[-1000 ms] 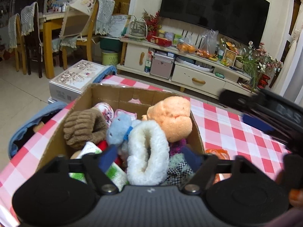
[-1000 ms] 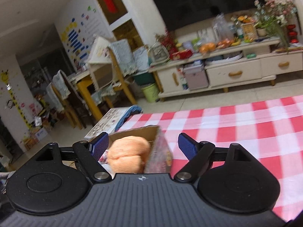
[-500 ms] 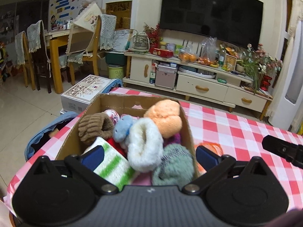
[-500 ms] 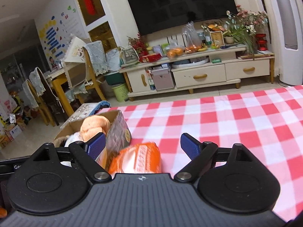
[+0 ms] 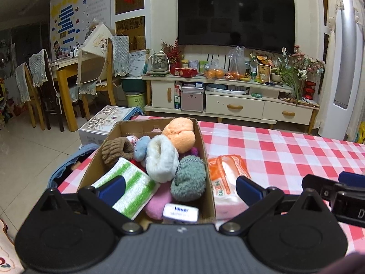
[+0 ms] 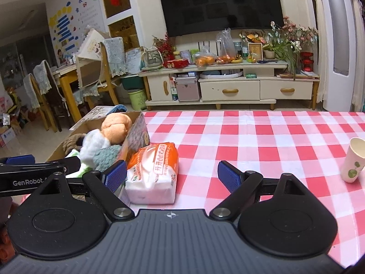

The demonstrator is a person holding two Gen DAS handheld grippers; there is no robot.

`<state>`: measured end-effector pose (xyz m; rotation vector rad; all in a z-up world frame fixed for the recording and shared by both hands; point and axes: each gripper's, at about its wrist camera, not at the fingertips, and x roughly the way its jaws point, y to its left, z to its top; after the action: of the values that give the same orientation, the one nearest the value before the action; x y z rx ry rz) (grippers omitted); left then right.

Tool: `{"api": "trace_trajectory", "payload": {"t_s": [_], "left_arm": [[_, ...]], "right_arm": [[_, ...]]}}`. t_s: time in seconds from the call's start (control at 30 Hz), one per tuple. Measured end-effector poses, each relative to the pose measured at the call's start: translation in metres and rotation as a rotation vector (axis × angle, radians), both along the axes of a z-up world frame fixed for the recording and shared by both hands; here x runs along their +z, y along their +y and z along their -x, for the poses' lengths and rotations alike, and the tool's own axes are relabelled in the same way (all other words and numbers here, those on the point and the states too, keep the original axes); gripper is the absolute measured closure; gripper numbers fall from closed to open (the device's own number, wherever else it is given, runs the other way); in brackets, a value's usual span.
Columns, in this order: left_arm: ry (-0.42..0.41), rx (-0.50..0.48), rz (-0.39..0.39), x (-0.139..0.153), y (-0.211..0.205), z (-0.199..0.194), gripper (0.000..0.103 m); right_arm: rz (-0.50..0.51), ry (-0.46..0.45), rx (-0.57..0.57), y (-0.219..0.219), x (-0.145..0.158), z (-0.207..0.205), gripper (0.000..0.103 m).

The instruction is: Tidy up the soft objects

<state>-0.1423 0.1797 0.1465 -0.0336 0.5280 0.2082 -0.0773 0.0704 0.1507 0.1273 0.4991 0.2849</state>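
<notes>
One cardboard box point(image 5: 206, 159) sits at the left end of the counter point(image 6: 262, 137), which is covered in red-and-white check cloth. Packed inside it are the soft things: one orange plush point(image 5: 180, 132) at the far right corner, one white fluffy ring point(image 5: 162, 157) in the middle, one brown knitted piece point(image 5: 115, 150) at the left, one small blue plush point(image 5: 141, 147) between them, one grey-green fuzzy ball point(image 5: 189, 178), one green-and-white striped cloth point(image 5: 132, 187) at the near left, one pink piece point(image 5: 158, 202) and one small tissue packet point(image 5: 180, 212) against the near wall. Just right of the box, touching its side, lies one orange-and-white tissue pack point(image 6: 152, 173).

The left hand-held gripper point(image 5: 179, 188) hovers over the near end of the box, released, its two blue pads spread wide with nothing between them. The right hand-held gripper point(image 6: 172, 175) is likewise released and empty, low over the counter, its left pad beside the tissue pack. One paper cup point(image 6: 353, 159) stands well apart at the far right.
</notes>
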Motion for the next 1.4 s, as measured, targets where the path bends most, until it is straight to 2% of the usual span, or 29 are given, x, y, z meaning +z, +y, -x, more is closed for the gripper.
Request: {"api": "trace_trajectory", "payload": {"t_s": [0.27,0.7,1.4], "left_arm": [[-0.005,0.003,-0.004,0.006,-0.002,0.030,0.001],[-0.039,0.019,0.008,0.014,0.005,0.066,0.001],[-0.077,0.064,-0.005,0.013,0.017,0.089,0.001]], "right_arm": [[0.042,-0.028,0.024,0.005,0.012,0.034,0.000],[0.080,-0.063,0.073,0.024,0.017,0.062,0.000],[0.113,-0.100,0.094,0.036,0.017,0.073,0.000]]}}
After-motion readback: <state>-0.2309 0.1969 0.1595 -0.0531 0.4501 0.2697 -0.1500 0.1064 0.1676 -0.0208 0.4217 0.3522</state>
